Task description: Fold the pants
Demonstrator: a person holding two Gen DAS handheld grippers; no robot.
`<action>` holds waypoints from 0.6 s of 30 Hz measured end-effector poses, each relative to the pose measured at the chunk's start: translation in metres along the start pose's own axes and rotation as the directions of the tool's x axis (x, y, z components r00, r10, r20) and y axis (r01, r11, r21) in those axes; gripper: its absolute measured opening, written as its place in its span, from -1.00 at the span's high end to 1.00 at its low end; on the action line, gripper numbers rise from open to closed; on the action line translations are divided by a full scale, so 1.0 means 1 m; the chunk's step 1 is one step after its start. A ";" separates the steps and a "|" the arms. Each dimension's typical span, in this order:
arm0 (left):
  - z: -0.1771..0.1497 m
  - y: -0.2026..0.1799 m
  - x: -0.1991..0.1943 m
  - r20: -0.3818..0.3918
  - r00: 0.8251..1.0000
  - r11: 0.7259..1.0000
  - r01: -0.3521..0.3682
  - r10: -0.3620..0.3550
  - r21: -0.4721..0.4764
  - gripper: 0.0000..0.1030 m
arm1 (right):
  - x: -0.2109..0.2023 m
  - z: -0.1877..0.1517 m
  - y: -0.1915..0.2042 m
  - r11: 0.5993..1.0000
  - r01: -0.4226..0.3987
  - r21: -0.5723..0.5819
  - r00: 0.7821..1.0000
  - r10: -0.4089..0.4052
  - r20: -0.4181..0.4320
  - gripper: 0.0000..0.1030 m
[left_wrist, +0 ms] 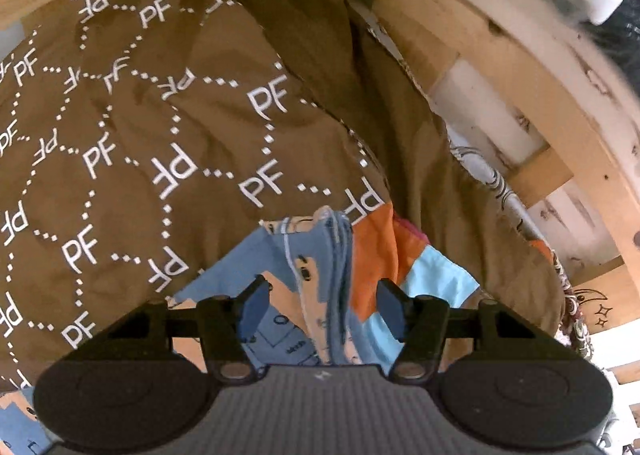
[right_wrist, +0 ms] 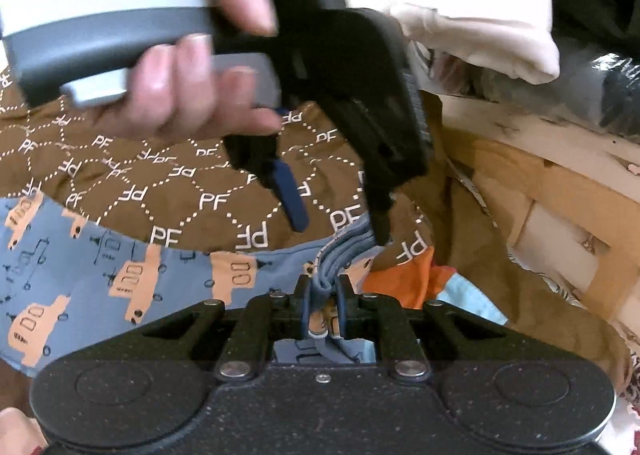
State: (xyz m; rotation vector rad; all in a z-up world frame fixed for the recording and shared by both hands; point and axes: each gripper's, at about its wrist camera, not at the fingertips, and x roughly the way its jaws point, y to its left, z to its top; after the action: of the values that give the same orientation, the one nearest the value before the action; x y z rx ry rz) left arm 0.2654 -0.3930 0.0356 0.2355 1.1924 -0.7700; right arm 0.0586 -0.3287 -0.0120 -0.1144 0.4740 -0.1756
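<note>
Right wrist view: the right hand-held gripper [right_wrist: 324, 305] pinches a bunched edge of the pants [right_wrist: 120, 275], blue with orange truck prints, lying on the brown PF-lettered blanket [right_wrist: 208, 191]. The left hand-held gripper [left_wrist: 322, 305] hangs released over that bunched edge, above the blanket.

pants [right_wrist: 120, 279]: blue, printed with orange trucks
state: bunching into narrow folds at one edge
place: lying on a brown PF-patterned cover [left_wrist: 168, 127]

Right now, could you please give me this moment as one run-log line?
step: fold pants | right gripper: shut on pants | left gripper: open, jaws straddling bunched edge | surface: brown PF blanket
</note>
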 end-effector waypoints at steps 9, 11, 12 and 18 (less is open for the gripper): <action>-0.007 -0.008 0.011 -0.003 0.996 0.996 -0.093 0.093 0.001 0.70 | -0.004 -0.006 0.012 0.999 -0.009 -0.052 1.000 0.009 0.006 0.74; -0.012 -0.001 0.006 0.019 0.997 0.997 -0.076 0.077 -0.025 0.77 | -0.006 -0.007 0.012 0.998 -0.008 -0.054 1.000 0.009 0.012 0.74; -0.015 0.003 0.001 0.034 0.997 0.997 -0.063 0.064 -0.036 0.79 | -0.008 -0.006 0.012 0.999 -0.008 -0.052 1.000 0.009 0.018 0.74; -0.036 0.027 -0.029 0.116 0.993 0.998 0.005 0.003 -0.070 0.81 | -0.023 -0.003 0.020 0.997 -0.043 -0.063 0.996 0.048 0.081 0.74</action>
State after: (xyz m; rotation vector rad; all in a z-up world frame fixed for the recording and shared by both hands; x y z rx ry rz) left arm 0.2520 -0.3420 0.0418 0.1302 1.1073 -0.7314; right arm 0.0400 -0.3050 -0.0070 -0.1698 0.3991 -0.1114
